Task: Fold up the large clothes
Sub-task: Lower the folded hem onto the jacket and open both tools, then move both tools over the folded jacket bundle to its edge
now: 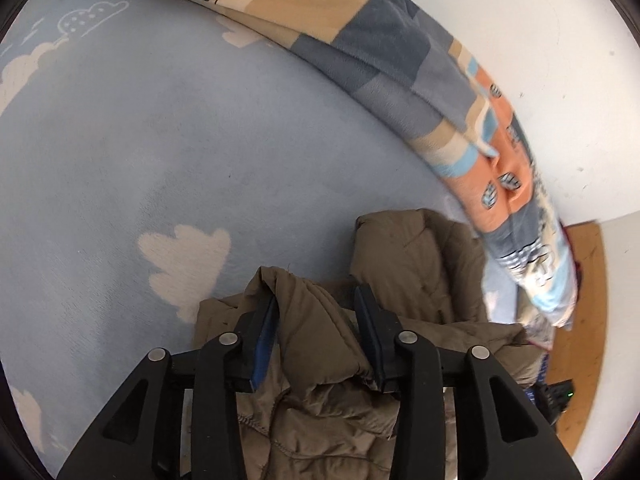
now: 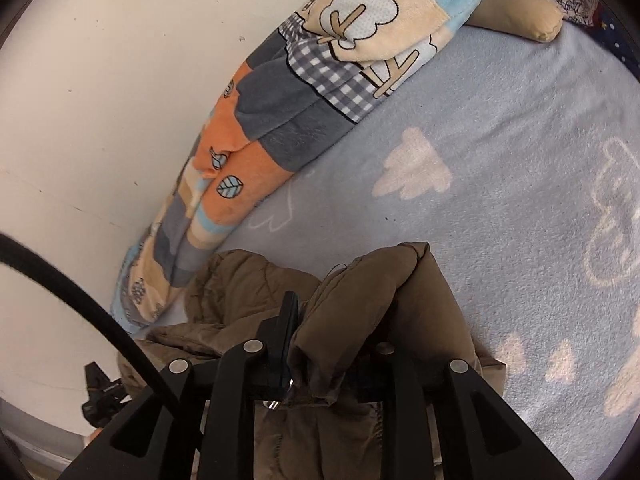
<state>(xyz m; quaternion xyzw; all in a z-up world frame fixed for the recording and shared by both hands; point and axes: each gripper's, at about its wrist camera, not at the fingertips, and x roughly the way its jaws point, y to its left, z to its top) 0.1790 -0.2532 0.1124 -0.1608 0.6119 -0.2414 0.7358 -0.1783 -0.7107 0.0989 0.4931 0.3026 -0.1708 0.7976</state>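
Ahead of both claws, pale blue bedsheet [image 1: 120, 168] with white clouds, spread as the folding surface; alongside, patchwork blanket [image 2: 280, 120] bunched against the wall [image 2: 100, 60], likely kept clear of the work; below and between the fingers, brown padded jacket [image 1: 408, 264], partly lifted off the sheet; left claw [image 1: 316, 332] clamped on a thick fold, right claw [image 2: 336, 332] likewise pinching a bunched edge, probably to carry one half over the other.
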